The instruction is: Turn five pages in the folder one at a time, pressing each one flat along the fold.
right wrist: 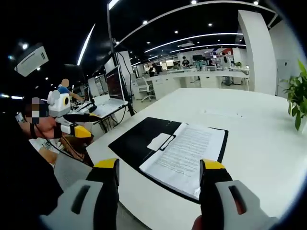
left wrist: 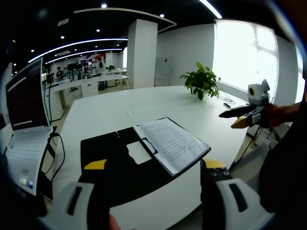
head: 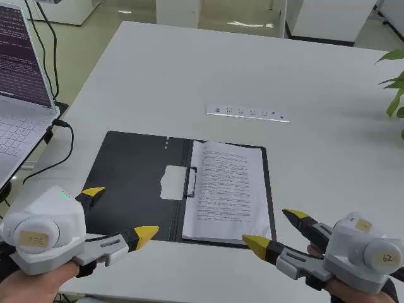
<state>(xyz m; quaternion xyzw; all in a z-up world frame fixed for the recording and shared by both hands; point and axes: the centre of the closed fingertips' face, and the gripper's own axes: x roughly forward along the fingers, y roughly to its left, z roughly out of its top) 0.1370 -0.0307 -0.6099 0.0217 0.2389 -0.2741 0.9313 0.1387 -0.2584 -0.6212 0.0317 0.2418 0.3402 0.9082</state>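
Note:
A black folder (head: 136,180) lies open on the white table, with a stack of printed pages (head: 228,189) on its right half and a small white slip (head: 173,182) on the left inner cover. It also appears as the folder (left wrist: 115,158) with pages (left wrist: 170,143) in the left gripper view, and as the folder (right wrist: 139,139) with pages (right wrist: 189,151) in the right gripper view. My left gripper (head: 120,213) hovers open off the folder's near left corner. My right gripper (head: 276,230) hovers open off its near right corner. Neither touches the folder.
An open laptop (head: 19,95) with cables (head: 63,136) sits at the table's left edge. A power strip (head: 247,113) is set into the table beyond the folder. A green plant (head: 394,88) stands at the far right. The table's near edge runs just below the folder.

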